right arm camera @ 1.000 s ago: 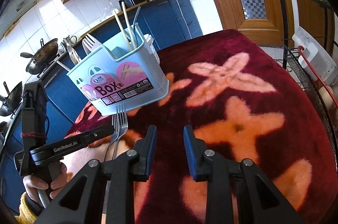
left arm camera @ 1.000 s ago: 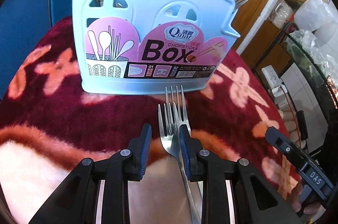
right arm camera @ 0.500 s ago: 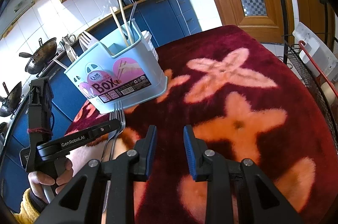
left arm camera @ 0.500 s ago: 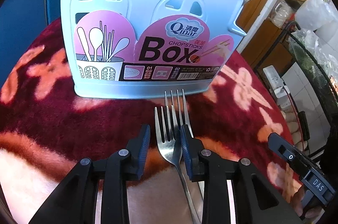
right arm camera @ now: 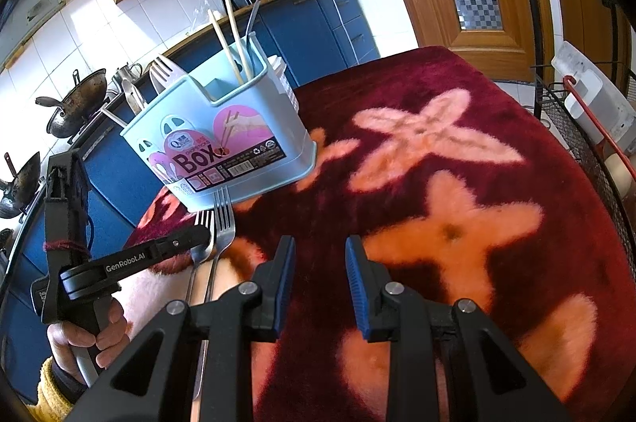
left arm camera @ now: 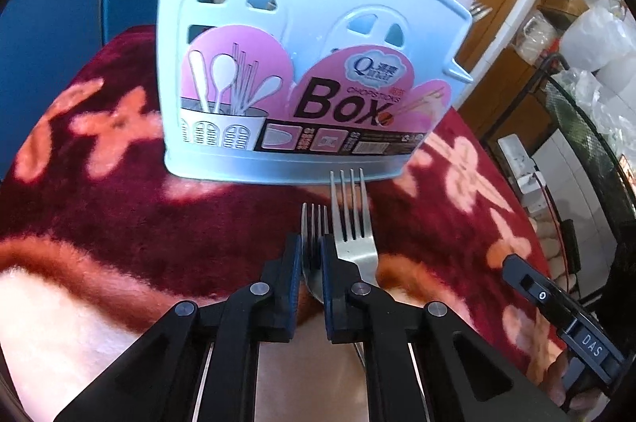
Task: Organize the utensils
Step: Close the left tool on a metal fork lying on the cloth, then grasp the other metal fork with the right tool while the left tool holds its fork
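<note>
A pale blue utensil box (left arm camera: 302, 24) labelled "Box" stands on the red flowered cloth (left arm camera: 119, 207). Two steel forks lie side by side just in front of it. My left gripper (left arm camera: 310, 243) has its jaws closing, and the blue pads (left arm camera: 295, 263) press on the head of the left fork (left arm camera: 314, 221). The right fork (left arm camera: 351, 219) lies free beside the right finger. In the right wrist view the left gripper (right arm camera: 204, 235) sits at the forks (right arm camera: 223, 219) below the box (right arm camera: 222, 139). My right gripper (right arm camera: 320, 247) hangs open over the cloth, holding nothing.
The box holds chopsticks (right arm camera: 230, 36), a white plastic fork (right arm camera: 165, 72) and a spoon. Blue cabinets (right arm camera: 318, 24) and woks (right arm camera: 75, 104) lie behind the table. A wire rack (right arm camera: 588, 72) stands off the right edge. A hand (right arm camera: 85, 338) grips the left tool.
The left gripper's jaws have narrowed from wide apart onto the left fork's head. The right gripper has stayed where it was.
</note>
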`<act>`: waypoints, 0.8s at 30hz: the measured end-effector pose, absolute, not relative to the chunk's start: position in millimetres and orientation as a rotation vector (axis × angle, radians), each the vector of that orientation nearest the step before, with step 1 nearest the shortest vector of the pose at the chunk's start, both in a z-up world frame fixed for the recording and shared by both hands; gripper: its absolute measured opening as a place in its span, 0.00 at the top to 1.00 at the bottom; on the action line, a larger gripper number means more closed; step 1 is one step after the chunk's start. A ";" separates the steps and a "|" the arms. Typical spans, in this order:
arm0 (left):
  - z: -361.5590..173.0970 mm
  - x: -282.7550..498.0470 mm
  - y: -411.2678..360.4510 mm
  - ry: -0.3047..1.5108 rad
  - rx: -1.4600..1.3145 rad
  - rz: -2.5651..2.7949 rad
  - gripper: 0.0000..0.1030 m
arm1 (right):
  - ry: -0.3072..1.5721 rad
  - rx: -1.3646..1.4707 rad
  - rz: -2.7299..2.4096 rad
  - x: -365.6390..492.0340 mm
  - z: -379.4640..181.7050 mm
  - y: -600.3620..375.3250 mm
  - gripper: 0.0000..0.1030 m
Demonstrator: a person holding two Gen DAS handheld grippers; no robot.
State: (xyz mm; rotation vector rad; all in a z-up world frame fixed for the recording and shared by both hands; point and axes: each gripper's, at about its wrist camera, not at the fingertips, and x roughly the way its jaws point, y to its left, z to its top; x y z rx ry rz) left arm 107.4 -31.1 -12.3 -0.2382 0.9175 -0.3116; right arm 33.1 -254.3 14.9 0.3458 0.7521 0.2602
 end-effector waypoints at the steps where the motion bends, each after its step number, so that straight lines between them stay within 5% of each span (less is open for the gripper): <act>1: -12.7 107.7 -31.2 0.919 -0.240 -0.314 0.91 | 0.752 0.342 0.260 33.0 15.2 -253.4 0.72; 24: 31.3 82.6 31.8 0.768 -0.258 -0.208 0.99 | 0.838 0.170 0.438 71.7 27.4 -184.2 0.64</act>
